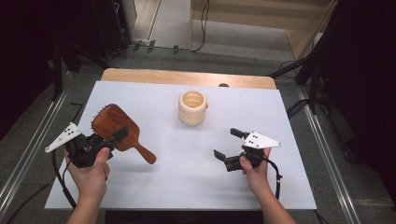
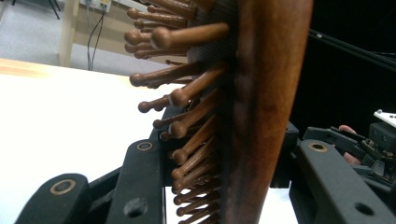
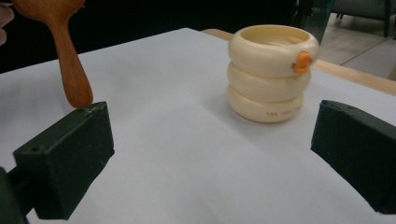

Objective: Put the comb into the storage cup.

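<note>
Hairbrush of dark reddish wood (image 1: 116, 127), paddle-shaped with wooden pins, looks stiff, light and smooth, likely slippery on its polished back; it sits raised off the white counter (image 1: 187, 177), left of the cream ringed cup (image 1: 192, 107). Left claw (image 1: 112, 137) is clamped across its broad head. Right claw (image 1: 229, 144), right of that cup, stands apart, empty.

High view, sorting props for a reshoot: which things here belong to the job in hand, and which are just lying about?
In the job:
- wooden hairbrush, clamped in the left claw
- cream ringed cup, which the open right claw faces

Lying about:
- white table cover
- cables on the floor
</note>
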`<state>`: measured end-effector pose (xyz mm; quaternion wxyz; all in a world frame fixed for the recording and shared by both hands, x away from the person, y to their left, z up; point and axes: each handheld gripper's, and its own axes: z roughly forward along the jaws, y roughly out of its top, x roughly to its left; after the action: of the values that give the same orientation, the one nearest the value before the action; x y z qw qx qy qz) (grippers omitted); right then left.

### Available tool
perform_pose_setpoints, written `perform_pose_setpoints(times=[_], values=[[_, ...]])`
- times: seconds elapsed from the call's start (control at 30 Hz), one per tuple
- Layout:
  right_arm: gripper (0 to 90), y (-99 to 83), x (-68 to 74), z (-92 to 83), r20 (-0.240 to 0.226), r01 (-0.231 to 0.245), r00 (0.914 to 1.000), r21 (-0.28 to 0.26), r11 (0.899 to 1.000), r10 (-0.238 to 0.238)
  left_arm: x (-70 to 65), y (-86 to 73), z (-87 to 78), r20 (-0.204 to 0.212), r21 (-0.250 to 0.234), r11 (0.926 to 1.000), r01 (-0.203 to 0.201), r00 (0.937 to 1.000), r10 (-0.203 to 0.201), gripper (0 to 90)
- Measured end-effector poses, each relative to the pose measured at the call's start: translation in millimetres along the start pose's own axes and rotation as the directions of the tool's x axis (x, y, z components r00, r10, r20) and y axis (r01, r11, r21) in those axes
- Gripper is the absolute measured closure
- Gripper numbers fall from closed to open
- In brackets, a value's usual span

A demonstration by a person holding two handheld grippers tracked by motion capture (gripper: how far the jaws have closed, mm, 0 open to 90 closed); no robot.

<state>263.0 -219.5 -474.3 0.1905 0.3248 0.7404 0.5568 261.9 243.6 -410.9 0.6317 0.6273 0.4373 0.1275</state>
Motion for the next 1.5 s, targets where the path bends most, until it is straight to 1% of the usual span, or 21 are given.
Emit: perform_pose_setpoints(times=[0.07,0.13,0.17,0.2,0.33,0.43,0.5,0.6,0.67,0.7,0.73,0.83,0.87,0.97,1.1,1.17,1.37,1.5], values=[[0.0,-0.6,-1.0,-1.8,0.006,-0.001,1.0,0.0,1.0,0.001,-0.1,0.6,0.6,-0.001,0.0,1.0,0.002,1.0,-0.002,60.1],[0.0,-3.1,-5.4,-9.6,0.02,0.001,0.9998,-0.006,1.0,-0.001,-0.7,1.2,2.4,-0.003,0.003,1.0,0.0,1.0,0.0,60.0],[0.0,-5.6,-8.5,-16.8,0.032,-0.007,0.9995,-0.008,1.0,0.007,-1.9,1.5,3.7,-0.001,0.004,1.0,-0.004,1.0,0.004,60.1],[0.0,-6.9,-10.3,-19.1,0.038,-0.002,0.9993,-0.011,1.0,0.003,-2.4,1.7,4.2,0.001,0.006,1.0,-0.006,1.0,0.006,60.0],[0.0,-14.4,-18.3,-31.9,0.066,-0.019,0.9976,-0.009,1.0,0.019,-4.2,3.5,6.9,0.004,0.009,0.9999,-0.009,0.9999,0.009,60.1],[0.0,-20.2,-23.8,-41.3,0.088,-0.025,0.9957,-0.012,1.0,0.026,-5.4,5.7,9.1,0.006,0.01,0.9998,-0.015,0.9999,0.015,60.1],[0.0,-24.2,-27.7,-46.8,0.104,-0.032,0.994,-0.014,0.999,0.034,-6.6,6.7,10.2,0.02,0.006,0.9998,-0.021,0.9996,0.021,60.1],[0.0,-29.4,-33.2,-53.4,0.123,-0.043,0.9914,-0.015,0.999,0.045,-7.6,7.1,11.6,0.017,0.007,0.9997,-0.023,0.9996,0.023,60.1],[0.0,-32.1,-35.7,-57.0,0.134,-0.037,0.9903,-0.014,0.999,0.039,-7.3,7.0,13.6,0.016,0.011,0.9997,-0.021,0.9997,0.021,60.1],[0.0,-32.1,-35.7,-57.0,0.134,-0.037,0.9903,-0.014,0.999,0.039,-7.3,7.2,14.4,0.012,0.015,0.9997,-0.022,0.9997,0.022,60.1],[0.0,-34.3,-37.6,-61.4,0.141,-0.046,0.9888,-0.015,0.999,0.048,-7.0,7.5,15.8,0.013,0.017,0.9997,-0.02,0.9997,0.02,60.1],[0.0,-35.5,-39.6,-65.0,0.149,-0.043,0.9878,-0.017,0.999,0.045,-6.9,8.9,16.4,0.011,0.018,0.9996,-0.019,0.9998,0.019,60.1],[0.0,-37.1,-43.1,-70.3,0.157,-0.051,0.9861,-0.026,0.998,0.054,-6.9,10.5,16.7,0.013,0.014,0.9997,-0.017,0.9998,0.017,60.1],[0.0,-40.2,-47.2,-76.7,0.17,-0.064,0.9831,-0.029,0.998,0.068,-7.0,12.8,16.8,0.011,0.013,0.9997,-0.02,0.9998,0.019,60.1],[0.0,-45.6,-51.8,-82.7,0.191,-0.068,0.979,-0.025,0.997,0.072,-7.0,18.6,19.1,0.015,0.006,0.9997,-0.024,0.9996,0.024,60.1],[0.0,-47.9,-53.1,-85.3,0.192,-0.064,0.979,-0.025,0.998,0.067,-7.6,20.7,21.0,0.018,0.006,0.9997,-0.025,0.9995,0.025,60.1],[0.0,-53.6,-56.9,-92.1,0.2,-0.076,0.9764,-0.029,0.997,0.08,-8.5,26.1,24.8,0.026,0.003,0.9997,-0.025,0.9994,0.025,60.0],[0.0,-60.7,-59.5,-97.5,0.209,-0.08,0.9746,-0.013,0.997,0.081,-8.9,30.3,26.7,0.029,0.003,0.9997,-0.026,0.9992,0.026,60.0]])
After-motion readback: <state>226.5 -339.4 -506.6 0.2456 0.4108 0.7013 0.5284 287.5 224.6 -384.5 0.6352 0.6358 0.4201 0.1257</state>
